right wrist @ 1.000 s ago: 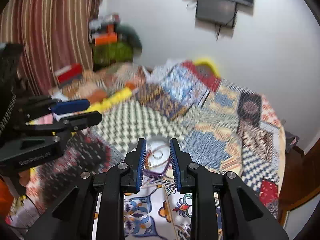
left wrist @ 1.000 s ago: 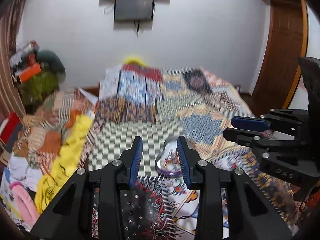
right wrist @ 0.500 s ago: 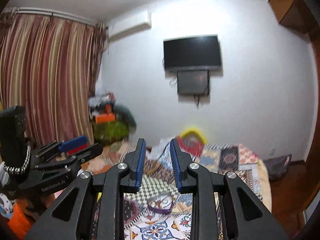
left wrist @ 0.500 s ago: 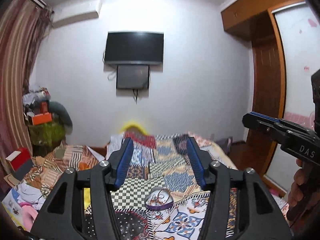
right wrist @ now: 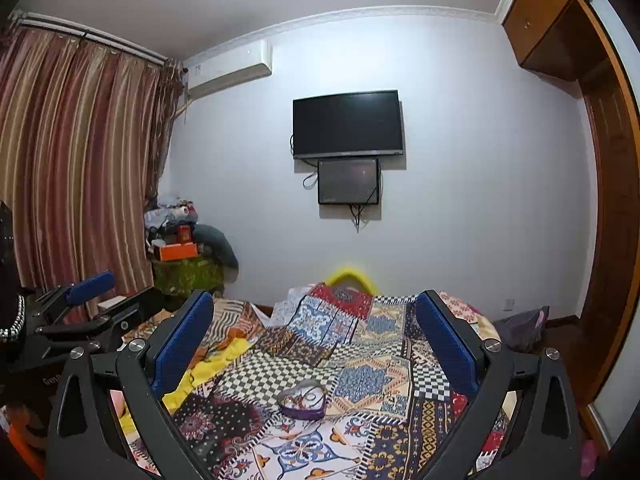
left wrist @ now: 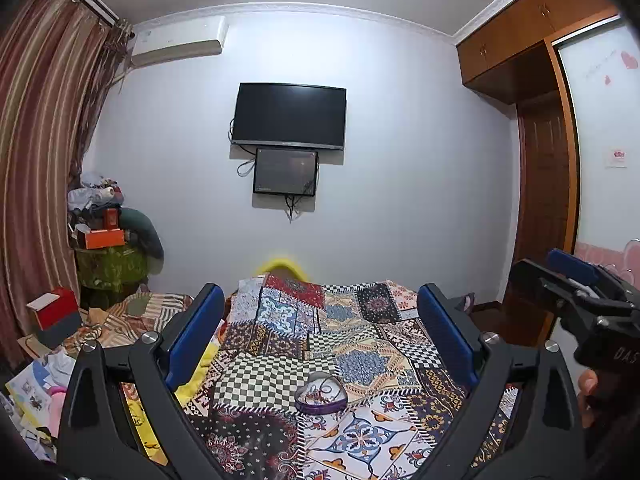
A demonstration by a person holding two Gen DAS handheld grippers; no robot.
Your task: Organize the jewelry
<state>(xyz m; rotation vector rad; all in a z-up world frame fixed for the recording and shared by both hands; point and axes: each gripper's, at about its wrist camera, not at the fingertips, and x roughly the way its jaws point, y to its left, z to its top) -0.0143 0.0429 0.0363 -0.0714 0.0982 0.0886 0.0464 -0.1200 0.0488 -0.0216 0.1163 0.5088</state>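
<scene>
A purple heart-shaped jewelry box (left wrist: 320, 394) with small pieces inside lies open on the patchwork bedspread (left wrist: 360, 344). It shows in the right wrist view too, as the jewelry box (right wrist: 303, 398). My left gripper (left wrist: 319, 294) is held well above and back from the box, its jaws opening wide with nothing between them. My right gripper (right wrist: 315, 298) stands the same way, jaws opening and empty. Each gripper appears at the edge of the other's view: the right gripper (left wrist: 548, 270), and the left gripper (right wrist: 116, 300).
A TV (left wrist: 289, 117) hangs on the far wall above a small screen. A wooden wardrobe (left wrist: 544, 208) stands right, striped curtains (right wrist: 72, 168) left. Piled clothes and boxes (left wrist: 100, 240) fill the left corner. A yellow cloth (right wrist: 224, 360) lies on the bed's left side.
Both grippers rose and tipped up from close over the box to nearly level, and both sets of jaws spread wide. The box now sits farther off, low in both views.
</scene>
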